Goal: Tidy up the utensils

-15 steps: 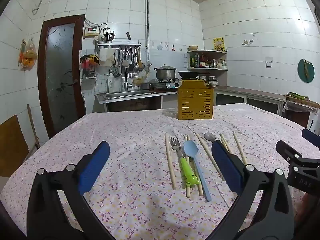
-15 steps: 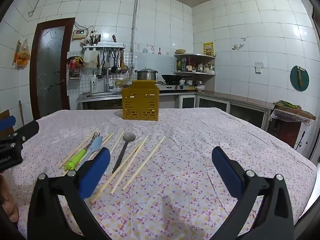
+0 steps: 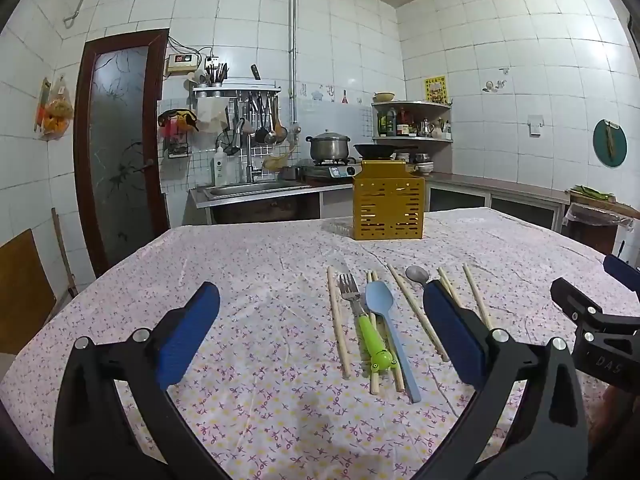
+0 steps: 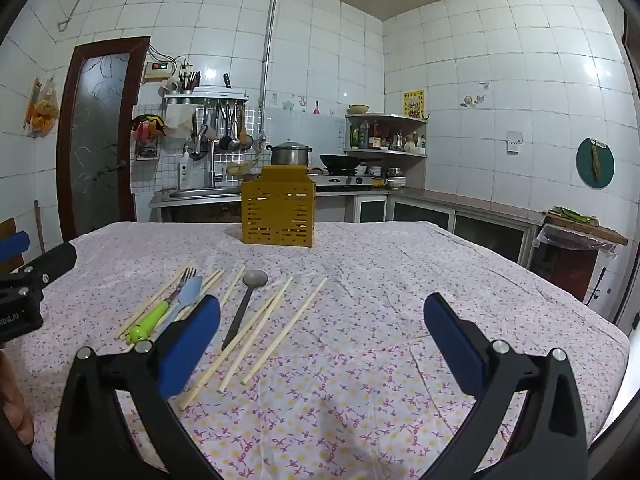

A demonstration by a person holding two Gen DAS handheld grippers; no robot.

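Observation:
A yellow slotted utensil holder stands upright at the far middle of the table. In front of it lie a green-handled fork, a light blue spoon, a metal spoon with a dark handle and several wooden chopsticks. My left gripper is open and empty, above the table just short of the utensils. My right gripper is open and empty, to the right of the utensils.
The table carries a floral cloth. Behind it are a sink counter, a stove with a pot and a wok. A brown door is at the left. A covered stand is at the right.

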